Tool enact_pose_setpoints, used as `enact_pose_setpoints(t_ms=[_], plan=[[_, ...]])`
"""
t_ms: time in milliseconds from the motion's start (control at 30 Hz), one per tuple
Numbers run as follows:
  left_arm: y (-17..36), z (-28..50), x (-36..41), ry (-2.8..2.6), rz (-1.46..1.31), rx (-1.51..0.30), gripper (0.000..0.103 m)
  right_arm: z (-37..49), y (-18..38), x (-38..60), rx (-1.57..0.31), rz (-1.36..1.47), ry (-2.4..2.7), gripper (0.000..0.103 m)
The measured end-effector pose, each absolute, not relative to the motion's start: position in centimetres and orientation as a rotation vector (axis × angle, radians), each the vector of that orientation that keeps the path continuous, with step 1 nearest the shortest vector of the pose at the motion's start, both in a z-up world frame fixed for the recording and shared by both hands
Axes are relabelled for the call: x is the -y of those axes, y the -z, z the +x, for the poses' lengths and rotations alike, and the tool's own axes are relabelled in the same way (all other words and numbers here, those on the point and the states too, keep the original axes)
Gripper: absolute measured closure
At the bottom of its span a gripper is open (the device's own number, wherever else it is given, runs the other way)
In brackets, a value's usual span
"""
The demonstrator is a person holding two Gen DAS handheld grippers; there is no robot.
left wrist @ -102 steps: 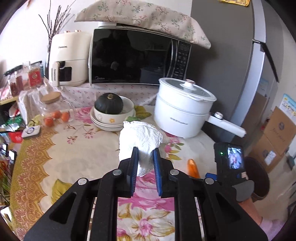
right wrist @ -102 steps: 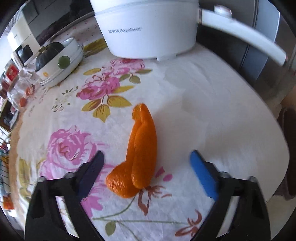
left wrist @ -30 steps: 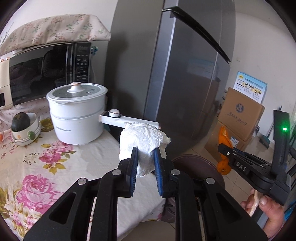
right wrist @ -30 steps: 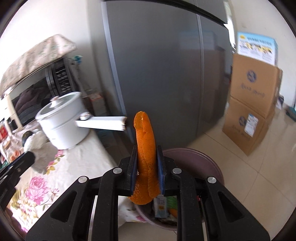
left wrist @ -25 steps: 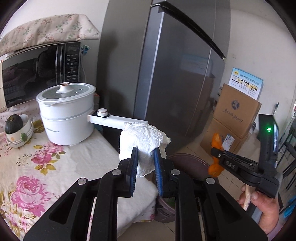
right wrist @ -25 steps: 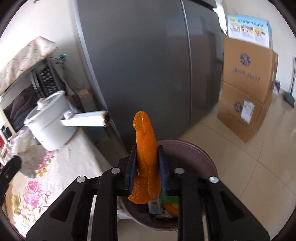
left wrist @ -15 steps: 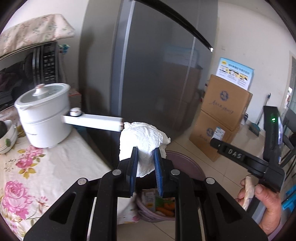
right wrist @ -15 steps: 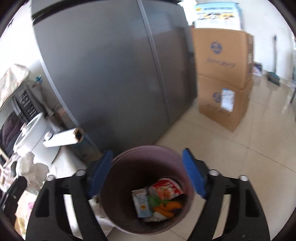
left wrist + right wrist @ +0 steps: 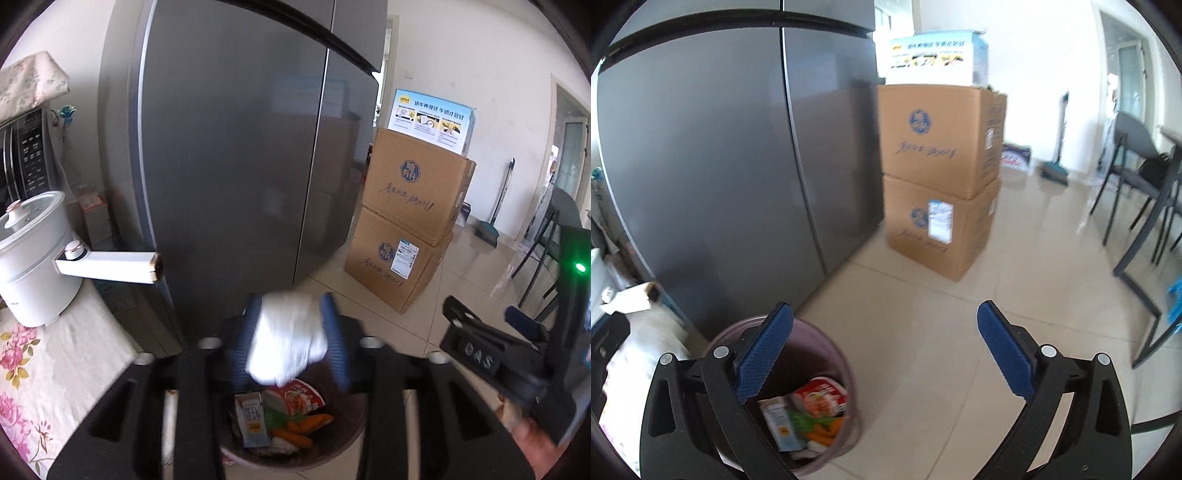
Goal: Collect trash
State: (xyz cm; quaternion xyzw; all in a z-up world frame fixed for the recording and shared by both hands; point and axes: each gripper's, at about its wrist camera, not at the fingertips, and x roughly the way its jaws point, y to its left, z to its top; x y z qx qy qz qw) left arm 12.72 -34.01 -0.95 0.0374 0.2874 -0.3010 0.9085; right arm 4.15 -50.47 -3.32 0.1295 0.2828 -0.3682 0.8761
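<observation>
Over the bin (image 9: 343, 435): our left gripper (image 9: 291, 339), jaws parted w/ one crumpled tissue wad (image 9: 286, 341) blurred between them, above the trash inside. We can't tell if the pads touch it. Wad looks light, soft, squashable; best pinched mid-bulk. Our right gripper (image 9: 884, 356) is wide apart, holding nothing. We count two cardboard boxes (image 9: 942, 177) stacked, one bin, one wad.

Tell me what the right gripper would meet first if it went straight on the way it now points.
Probably the bare tiled floor. The open right gripper points past the trash bin, which sits to its left; depth is unclear.
</observation>
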Motion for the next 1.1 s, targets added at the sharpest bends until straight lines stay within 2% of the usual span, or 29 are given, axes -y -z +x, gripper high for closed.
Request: enact_pose_setpoints(t_ms=[67, 200, 300, 600, 867, 1100], plan=[[0.8, 12.8, 34.3, 0.607, 0.079, -0.585, 0.044, 3.8, 3.0, 50.4, -0.573, 0.234, 0.808, 0.007], [0.3, 12.2, 33.4, 0.544, 0.075, -0.545, 0.015, 2.8, 2.2, 50.1, -0.533, 0.21, 0.841, 0.007], [-0.2, 11.5, 32.4, 0.507, 0.061, -0.531, 0.008, 1.6, 1.3, 49.3, -0.494, 0.215, 0.829, 0.007], [-1.9, 8.2, 25.0, 0.336, 0.014, -0.472, 0.007, -1.6, -1.3, 44.6, -0.378, 0.253, 0.782, 0.007], [-1.1, 7.1, 15.8, 0.235, 0.036, -0.513, 0.007, -0.2, 0.6, 37.2, -0.446, 0.281, 0.568, 0.007], [0.9, 7.9, 8.9, 0.12, 0.011, -0.566, 0.007, 2.1, 0.8, 29.8, -0.444, 0.137, 0.454, 0.007]])
